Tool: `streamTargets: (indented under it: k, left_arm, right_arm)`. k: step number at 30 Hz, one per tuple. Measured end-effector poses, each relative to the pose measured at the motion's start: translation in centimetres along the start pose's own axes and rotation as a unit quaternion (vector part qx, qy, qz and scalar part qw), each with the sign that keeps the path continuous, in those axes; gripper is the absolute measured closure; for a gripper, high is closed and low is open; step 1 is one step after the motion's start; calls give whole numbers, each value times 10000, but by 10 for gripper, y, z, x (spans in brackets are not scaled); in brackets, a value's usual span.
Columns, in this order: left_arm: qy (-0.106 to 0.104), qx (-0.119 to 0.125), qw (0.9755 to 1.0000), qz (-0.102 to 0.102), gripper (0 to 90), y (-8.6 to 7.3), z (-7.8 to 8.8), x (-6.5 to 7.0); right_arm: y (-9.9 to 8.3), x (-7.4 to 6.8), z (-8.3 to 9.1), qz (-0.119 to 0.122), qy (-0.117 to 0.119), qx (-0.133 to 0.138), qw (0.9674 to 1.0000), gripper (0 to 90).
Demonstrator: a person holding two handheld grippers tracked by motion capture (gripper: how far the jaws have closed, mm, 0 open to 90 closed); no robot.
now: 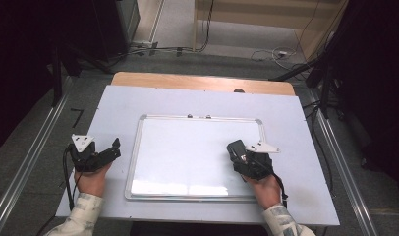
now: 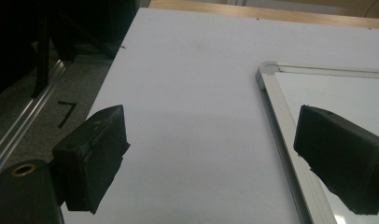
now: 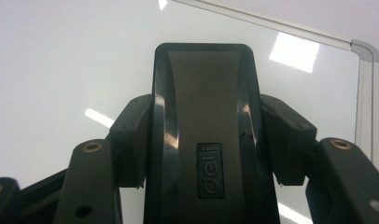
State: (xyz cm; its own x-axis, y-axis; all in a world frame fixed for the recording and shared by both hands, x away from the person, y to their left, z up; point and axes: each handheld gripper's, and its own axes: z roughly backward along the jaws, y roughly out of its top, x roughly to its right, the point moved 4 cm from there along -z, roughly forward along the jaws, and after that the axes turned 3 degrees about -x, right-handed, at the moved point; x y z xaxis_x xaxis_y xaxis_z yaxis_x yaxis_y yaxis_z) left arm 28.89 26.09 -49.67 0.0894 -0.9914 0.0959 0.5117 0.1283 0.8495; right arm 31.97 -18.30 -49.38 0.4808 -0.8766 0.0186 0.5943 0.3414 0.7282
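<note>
Black and glossy, an eraser (image 3: 204, 140) sits clamped between the jaws of the right gripper (image 1: 237, 150), its raised back uppermost and its front end reaching out over the whiteboard (image 1: 153, 147); in the high view it lies over the board's right part, near the lower edge. The left gripper (image 1: 113, 147) rests on the white table cover (image 1: 197, 101) just left of the board's frame, its jaws spread wide with nothing between them, one pad (image 2: 92, 156) over the cover and the other over the board's left edge. Each gripper is held by a hand (image 1: 92, 179) in a pale sleeve (image 1: 82, 214).
</note>
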Motion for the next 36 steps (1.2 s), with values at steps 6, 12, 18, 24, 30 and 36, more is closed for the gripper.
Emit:
streamTargets:
  k: [6,12,18,24,30,36]
  left_arm:
    - [6,-3,10000,-12,101,0,0,0]
    - [9,-15,10000,-10,101,0,0,1]
    - [11,-22,10000,-4,101,0,-1,0]
    - [13,-25,10000,8,101,0,-1,0]
    - [6,-9,10000,18,101,0,-1,0]
    - [1,-11,10000,29,101,0,-1,0]
  right_arm:
    - [3,2,0,-69,-30,37,10000,391]
    - [10,6,-3,-146,-114,95,9998,391]
    - [17,16,-8,-333,-312,90,9989,391]
    - [24,26,-14,-483,-524,97,9974,391]
    - [34,37,-23,-668,-807,51,9945,391]
    - [40,48,-35,-976,-1025,-76,9899,390]
